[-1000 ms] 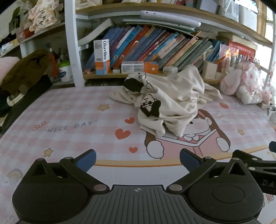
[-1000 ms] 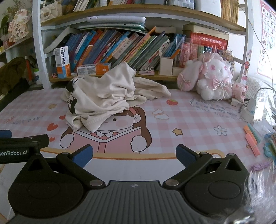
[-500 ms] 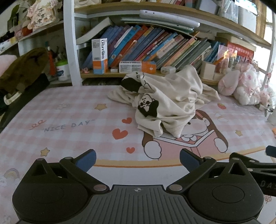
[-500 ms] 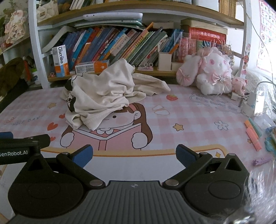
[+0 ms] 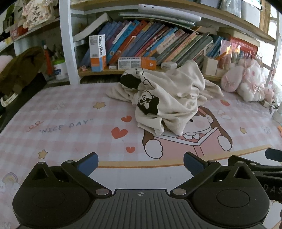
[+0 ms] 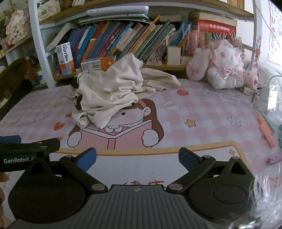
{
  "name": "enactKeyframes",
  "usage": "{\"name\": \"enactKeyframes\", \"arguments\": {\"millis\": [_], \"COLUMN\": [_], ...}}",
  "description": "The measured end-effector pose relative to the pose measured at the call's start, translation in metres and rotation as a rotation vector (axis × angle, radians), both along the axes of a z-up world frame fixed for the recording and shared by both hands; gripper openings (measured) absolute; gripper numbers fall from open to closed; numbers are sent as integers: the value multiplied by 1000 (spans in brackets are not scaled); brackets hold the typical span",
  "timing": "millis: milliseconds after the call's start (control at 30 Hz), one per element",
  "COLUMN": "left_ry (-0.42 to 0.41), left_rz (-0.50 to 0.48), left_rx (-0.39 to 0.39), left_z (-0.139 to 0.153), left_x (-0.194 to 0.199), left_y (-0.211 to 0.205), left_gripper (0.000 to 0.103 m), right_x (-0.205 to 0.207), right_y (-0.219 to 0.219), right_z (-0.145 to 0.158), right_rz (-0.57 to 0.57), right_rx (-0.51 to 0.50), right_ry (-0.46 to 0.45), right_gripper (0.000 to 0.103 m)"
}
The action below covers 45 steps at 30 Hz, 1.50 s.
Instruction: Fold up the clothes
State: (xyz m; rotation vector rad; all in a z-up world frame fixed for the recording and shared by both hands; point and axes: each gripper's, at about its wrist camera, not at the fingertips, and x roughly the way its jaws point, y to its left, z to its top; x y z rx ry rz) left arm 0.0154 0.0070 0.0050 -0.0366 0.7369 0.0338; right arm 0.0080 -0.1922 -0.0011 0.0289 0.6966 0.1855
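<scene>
Soft daylight enters from the right — the window side blows out white in both views. Shadows stay faint. Fisheye bending curves the bookshelf and darkens the corners. The centre is sharp; the right wrist view's lower right corner smears into a glary blur — what it is cannot be told.

— What is carried by the counter?
— A crumpled cream garment is heaped near its back edge; plush toys are set at the back right corner, pink clips along the right edge.
</scene>
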Motion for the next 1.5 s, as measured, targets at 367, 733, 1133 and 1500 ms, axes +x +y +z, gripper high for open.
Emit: {"name": "enactKeyframes", "arguments": {"millis": [367,733,1133,1500], "left_ry": [37,12,-2,-77], "left_rz": [-41,-92,-43,7], "left_rx": [-51,77,103,-60], "left_z": [-9,-23,-38,-9], "left_x": [23,88,149,130], "left_y": [-4,-36,-55,-21], "left_gripper": [102,98,93,15], "right_x": [9,0,-17,-14], "right_y": [-15,-43,-76,-74], "right_z": [-6,-7,1,6], "right_rz": [-16,12,41,120], "right_rx": [29,4,-59,-141], "right_ry": [41,35,10,-41], "right_gripper": [95,95,95,95]}}
